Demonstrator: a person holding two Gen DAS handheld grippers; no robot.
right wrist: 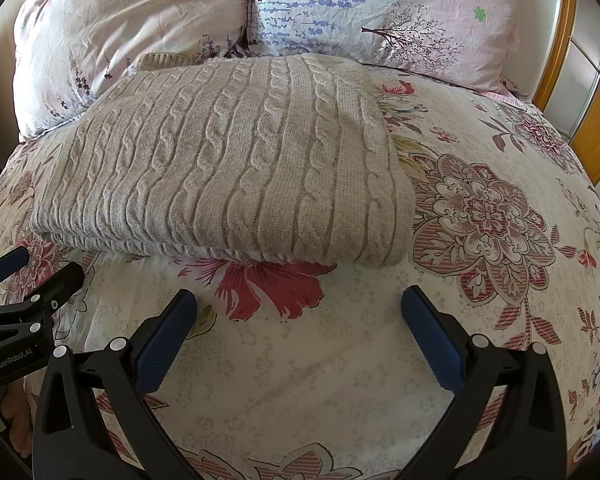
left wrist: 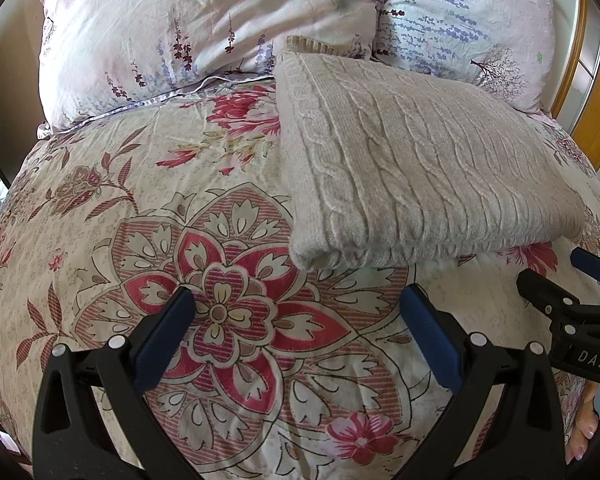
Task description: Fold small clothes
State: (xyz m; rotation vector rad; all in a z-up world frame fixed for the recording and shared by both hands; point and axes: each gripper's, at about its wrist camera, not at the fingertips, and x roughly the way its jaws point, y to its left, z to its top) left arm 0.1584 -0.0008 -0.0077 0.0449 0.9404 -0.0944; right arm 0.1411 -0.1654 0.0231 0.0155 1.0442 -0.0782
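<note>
One bed [left wrist: 100, 200] fills nearly everything, w/ a floral duvet in cream and red across it. Two pillows [right wrist: 132, 32] sit at the head end, pale pink w/ lavender sprigs and a small tree print, side by side and touching. Wooden furniture edge [right wrist: 592, 132] shows off to the right.

On the duvet, near the pillows, lies the beige cable-knit sweater [right wrist: 228, 168]. It's already a neat rectangle, layers stacked, edges fairly square; a ribbed bit pokes out at the far end. So I'd say the folding of this piece looks done, or nearly. Maybe a last smoothing or moving it aside is left. No other clothes in view, so can't tell if more are waiting.

Left gripper [left wrist: 296, 308] hovers over the bare duvet, just short of the sweater's near edge, fingers spread wide, holding nothing. Right gripper [right wrist: 298, 306] same: fingers apart, empty, just short of the sweater's front fold.

Writing: "GenRobot.AI" on the left unit's body as seen from the right cam; "DAS" on the right unit's body from the left cam, rest cut off.
</note>
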